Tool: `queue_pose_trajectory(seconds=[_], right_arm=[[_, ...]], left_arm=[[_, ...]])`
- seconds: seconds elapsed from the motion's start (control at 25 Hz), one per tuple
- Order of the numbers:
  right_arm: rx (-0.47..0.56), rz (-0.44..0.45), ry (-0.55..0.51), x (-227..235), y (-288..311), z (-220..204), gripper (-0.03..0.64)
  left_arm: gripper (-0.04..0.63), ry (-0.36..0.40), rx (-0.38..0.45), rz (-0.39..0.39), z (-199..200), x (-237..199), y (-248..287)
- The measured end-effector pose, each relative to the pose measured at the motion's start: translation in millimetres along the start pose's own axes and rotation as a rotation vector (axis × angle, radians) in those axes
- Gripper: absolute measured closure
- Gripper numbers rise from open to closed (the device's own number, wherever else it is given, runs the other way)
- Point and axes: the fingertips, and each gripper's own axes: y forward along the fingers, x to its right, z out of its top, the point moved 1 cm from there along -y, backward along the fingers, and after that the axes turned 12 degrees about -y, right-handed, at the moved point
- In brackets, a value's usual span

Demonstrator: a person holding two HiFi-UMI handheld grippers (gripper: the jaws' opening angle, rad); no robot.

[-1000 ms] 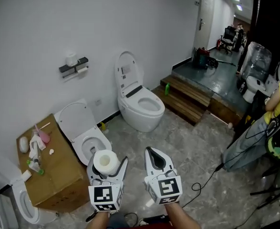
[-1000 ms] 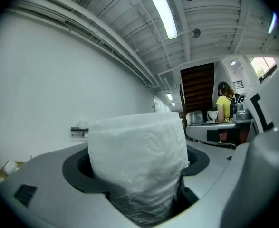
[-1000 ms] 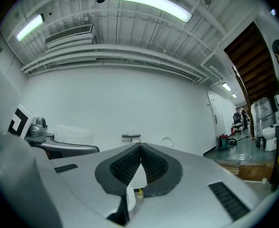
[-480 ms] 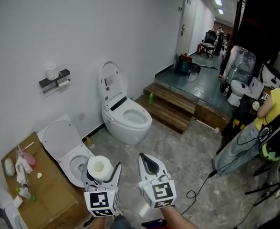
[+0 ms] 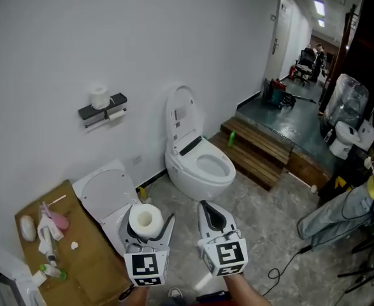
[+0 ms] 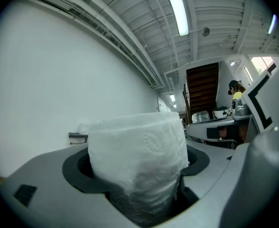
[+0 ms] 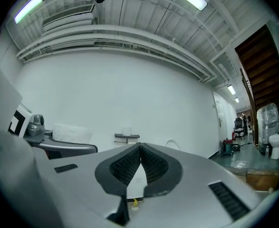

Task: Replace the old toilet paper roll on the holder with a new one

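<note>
A new white toilet paper roll (image 5: pixel 144 219) stands upright between the jaws of my left gripper (image 5: pixel 151 229), which is shut on it; in the left gripper view the roll (image 6: pixel 137 160) fills the middle. My right gripper (image 5: pixel 210 214) is beside it, shut and empty, its ribbed pads (image 7: pixel 129 164) pressed together. The dark holder (image 5: pixel 102 110) hangs on the white wall, far ahead and to the left. A roll (image 5: pixel 99 97) stands on top of it and a small paper end (image 5: pixel 115 114) hangs below. The holder (image 7: pixel 127 137) is small in the right gripper view.
A white toilet (image 5: pixel 196 158) with raised lid stands against the wall. A second bowl (image 5: pixel 110 199) sits left of it, beside a cardboard box (image 5: pixel 72 266) with bottles on it. Wooden steps (image 5: pixel 257 148) rise at right. A person (image 5: pixel 365 203) and floor cables (image 5: pixel 288 260) are at right.
Both grippers have travelled together across the room, side by side and level. The wall, holder and toilets have shifted in view. The roll stays in the left gripper.
</note>
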Motion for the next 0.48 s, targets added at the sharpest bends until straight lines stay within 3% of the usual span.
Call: queue_pose_trajectory(seconds=[0.24,0.48], right_arm=[[0.01,0.061,0.01,-18.6,67.1,-4.4,0.6],[0.027,0.09,0.022,6.8,130.4,-20.1,0.599]], left_arm=[[0.15,-0.006,-0.007,0.069,1.9,-52.9,34.5],[0.15,-0.011,-0.02,0.1,-7.4,-69.1,91.0]])
